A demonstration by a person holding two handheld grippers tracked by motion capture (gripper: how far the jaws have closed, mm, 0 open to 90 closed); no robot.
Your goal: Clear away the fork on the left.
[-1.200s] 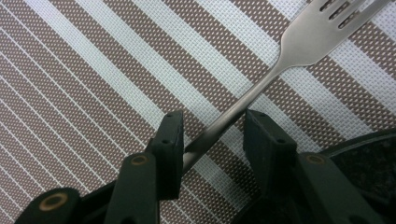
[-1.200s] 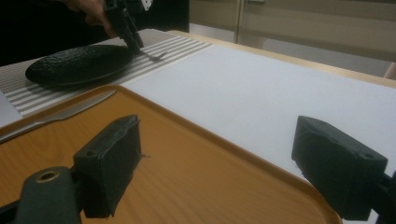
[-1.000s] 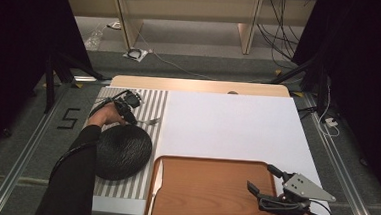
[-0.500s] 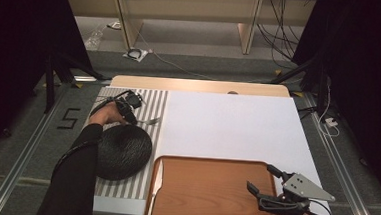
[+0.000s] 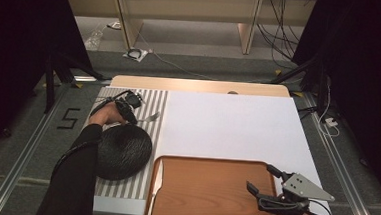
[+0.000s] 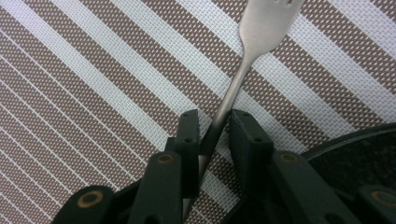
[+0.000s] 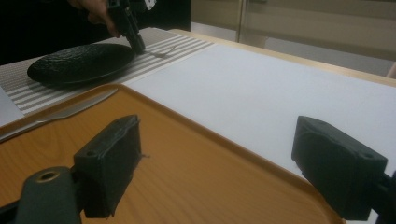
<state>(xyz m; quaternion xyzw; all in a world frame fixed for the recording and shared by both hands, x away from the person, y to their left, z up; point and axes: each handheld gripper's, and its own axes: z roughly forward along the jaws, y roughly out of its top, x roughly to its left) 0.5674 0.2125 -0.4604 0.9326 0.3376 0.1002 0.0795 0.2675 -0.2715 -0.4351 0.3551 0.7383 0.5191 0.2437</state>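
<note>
A silver fork [image 6: 261,28] lies on the brown-and-white striped placemat [image 5: 151,102] at the table's left. Its handle runs between the jaws of my left gripper [image 6: 215,126], which are shut on it. In the high view that gripper [image 5: 132,118] sits just beyond the black plate [image 5: 123,151], with the fork [image 5: 151,117] pointing right. My right gripper [image 5: 260,178] hovers open over the right part of the wooden tray [image 5: 203,198], with nothing between its jaws [image 7: 217,163].
A knife [image 7: 56,114] lies along the tray's left rim, beside the placemat. A white mat [image 5: 227,127] covers the middle and right of the table. The plate [image 7: 79,63] and left gripper [image 7: 130,28] show far off in the right gripper view.
My left hand and gripper have shifted slightly toward the plate at the fork's handle. The right gripper has stayed in place.
</note>
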